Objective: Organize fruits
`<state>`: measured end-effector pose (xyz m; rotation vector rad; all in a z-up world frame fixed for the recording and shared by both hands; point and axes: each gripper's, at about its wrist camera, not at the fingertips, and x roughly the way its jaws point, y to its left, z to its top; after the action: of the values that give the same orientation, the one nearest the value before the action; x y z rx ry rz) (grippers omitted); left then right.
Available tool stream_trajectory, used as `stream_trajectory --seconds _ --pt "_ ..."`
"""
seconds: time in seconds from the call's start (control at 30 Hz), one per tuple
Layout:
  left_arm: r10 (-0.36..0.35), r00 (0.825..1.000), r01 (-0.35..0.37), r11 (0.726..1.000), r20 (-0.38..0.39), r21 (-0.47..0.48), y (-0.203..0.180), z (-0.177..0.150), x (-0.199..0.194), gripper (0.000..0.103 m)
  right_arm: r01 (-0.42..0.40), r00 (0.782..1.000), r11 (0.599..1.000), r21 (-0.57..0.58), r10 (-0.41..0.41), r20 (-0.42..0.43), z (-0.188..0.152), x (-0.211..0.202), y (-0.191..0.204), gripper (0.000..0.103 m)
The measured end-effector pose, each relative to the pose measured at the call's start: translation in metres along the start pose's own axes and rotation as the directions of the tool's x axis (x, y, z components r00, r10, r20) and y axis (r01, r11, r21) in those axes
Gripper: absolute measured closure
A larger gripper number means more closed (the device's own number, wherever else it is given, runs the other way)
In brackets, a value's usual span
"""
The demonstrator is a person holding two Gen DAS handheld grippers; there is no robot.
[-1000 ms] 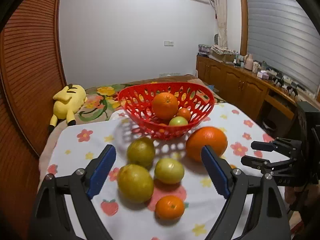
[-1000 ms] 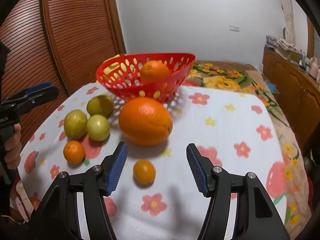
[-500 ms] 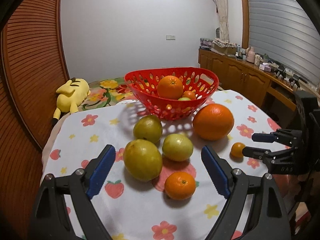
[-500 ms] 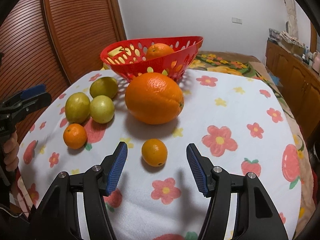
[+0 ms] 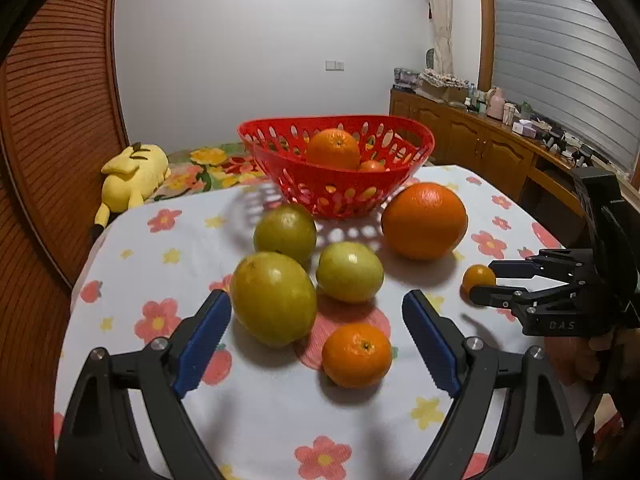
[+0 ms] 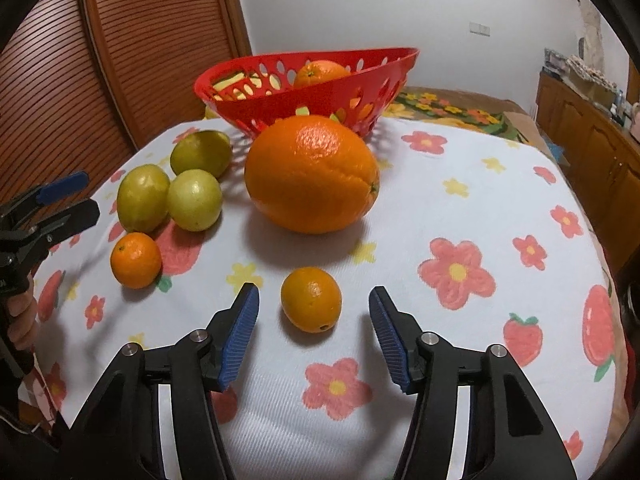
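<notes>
A red basket (image 5: 336,196) (image 6: 304,100) holds an orange and smaller fruit at the back of the table. In front of it lie a large orange (image 5: 424,220) (image 6: 312,180), three yellow-green fruits (image 5: 274,296) (image 6: 194,200) and a mandarin (image 5: 356,354) (image 6: 136,260). My left gripper (image 5: 316,298) is open, low over the nearest green fruit and the mandarin, touching neither. My right gripper (image 6: 314,292) straddles a small orange (image 6: 311,299) (image 5: 478,276). Its jaws are closing, and the pads stand clear of the fruit on both sides.
A flowered cloth (image 5: 160,280) covers the table, whose edge runs close behind the basket. A yellow plush toy (image 5: 132,176) lies beyond it on the left. A slatted wooden door (image 6: 120,40) stands left, and a cluttered wooden sideboard (image 5: 500,140) right.
Both grippers have come down and closer to the fruit on the cloth. The right jaws have narrowed around the small orange. No fruit has moved.
</notes>
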<state>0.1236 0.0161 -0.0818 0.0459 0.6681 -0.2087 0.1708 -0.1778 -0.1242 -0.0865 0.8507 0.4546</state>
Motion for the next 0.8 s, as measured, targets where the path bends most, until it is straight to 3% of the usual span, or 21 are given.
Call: stream_trajectory --seconds 0.17,0.23,0.4,0.67,0.8 --pt "-0.039 0.997 0.038 0.999 -0.059 -0.019 0.001 -0.008 0.010 0.015 -0.001 1.000 1.000 -0.018 0.001 -0.026 -0.001 0.005 0.002 0.060" --pt "-0.067 0.995 0.064 0.997 -0.071 -0.034 0.002 -0.011 0.013 0.015 0.007 1.000 0.999 -0.041 -0.008 -0.029 -0.002 0.005 0.005 0.072" --pt "-0.085 0.990 0.080 0.996 -0.117 -0.047 0.001 -0.020 0.022 0.020 -0.005 1.000 0.999 -0.039 0.004 -0.027 -0.002 0.005 0.005 0.072" --pt "-0.120 0.982 0.113 0.992 -0.143 -0.052 -0.006 -0.026 0.032 0.043 0.012 1.000 0.999 -0.043 -0.013 -0.025 -0.003 0.004 0.007 0.072" --pt "-0.119 0.981 0.113 0.992 -0.155 -0.052 -0.008 -0.026 0.035 0.044 0.015 1.000 0.999 -0.044 -0.016 -0.024 -0.003 0.005 0.006 0.072"
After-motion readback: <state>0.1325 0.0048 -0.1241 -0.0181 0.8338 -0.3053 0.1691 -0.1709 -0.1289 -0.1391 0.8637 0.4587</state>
